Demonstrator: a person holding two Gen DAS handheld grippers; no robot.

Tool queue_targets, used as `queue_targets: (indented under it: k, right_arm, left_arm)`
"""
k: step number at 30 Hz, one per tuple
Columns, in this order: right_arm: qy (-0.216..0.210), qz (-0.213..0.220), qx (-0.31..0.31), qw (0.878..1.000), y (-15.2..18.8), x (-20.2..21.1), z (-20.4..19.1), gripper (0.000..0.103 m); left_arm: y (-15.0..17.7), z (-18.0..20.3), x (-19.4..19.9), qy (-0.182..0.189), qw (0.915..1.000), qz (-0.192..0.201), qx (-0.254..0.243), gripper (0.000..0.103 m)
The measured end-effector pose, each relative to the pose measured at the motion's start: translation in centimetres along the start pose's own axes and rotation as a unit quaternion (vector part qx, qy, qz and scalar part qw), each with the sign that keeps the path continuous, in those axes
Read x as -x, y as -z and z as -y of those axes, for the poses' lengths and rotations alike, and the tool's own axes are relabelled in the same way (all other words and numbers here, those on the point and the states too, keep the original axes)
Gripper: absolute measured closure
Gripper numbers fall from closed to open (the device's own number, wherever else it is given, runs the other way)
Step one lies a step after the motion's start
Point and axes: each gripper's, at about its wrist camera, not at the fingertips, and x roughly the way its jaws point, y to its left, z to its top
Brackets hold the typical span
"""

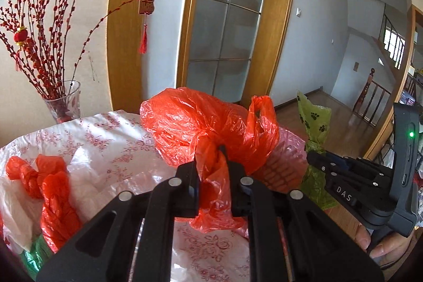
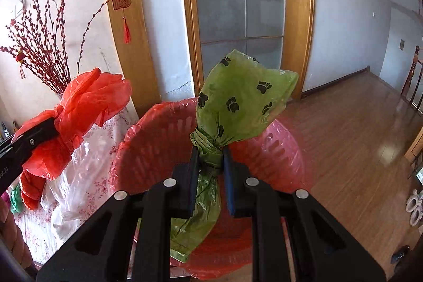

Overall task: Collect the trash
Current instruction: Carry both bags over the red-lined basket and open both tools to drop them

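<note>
Crinkled red plastic bag (image 1: 201, 123), knotted

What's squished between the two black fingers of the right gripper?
The knotted neck of the green paw-print bag sits between the right gripper fingers, above the red-lined bin. The right wrist view shows it best.

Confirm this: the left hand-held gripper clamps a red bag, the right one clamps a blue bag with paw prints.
Wrong colour. The right hand-held gripper clamps a green paw-print bag, as the right wrist view shows. The left hand-held gripper does clamp a red bag.
</note>
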Motion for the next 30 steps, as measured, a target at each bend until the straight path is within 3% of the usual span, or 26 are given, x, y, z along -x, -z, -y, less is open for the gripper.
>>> queue_targets:
  k: [15, 20, 25, 30]
  right_arm:
    - [0.011, 0.003, -0.024, 1.0, -0.1, -1.0, 2.9, 0.083]
    - [0.012, 0.006, -0.026, 1.0, 0.0, -1.0, 3.3, 0.064]
    - [0.02, 0.002, -0.03, 0.999, 0.5, -0.9, 3.9, 0.062]
    - [0.044, 0.012, -0.02, 0.999, 1.2, 0.3, 4.1, 0.042]
  left_arm:
    - [0.3, 4.1, -4.9, 0.046, 0.9983, -0.033, -0.015, 0.087]
    - [0.7, 3.8, -5.8, 0.048, 0.9977, -0.047, -0.006, 0.081]
    - [1.0, 3.1, -5.9, 0.042, 0.9978, -0.052, 0.002, 0.073]
    - [1.3, 2.1, -4.8, 0.025, 0.9986, -0.045, 0.007, 0.067]
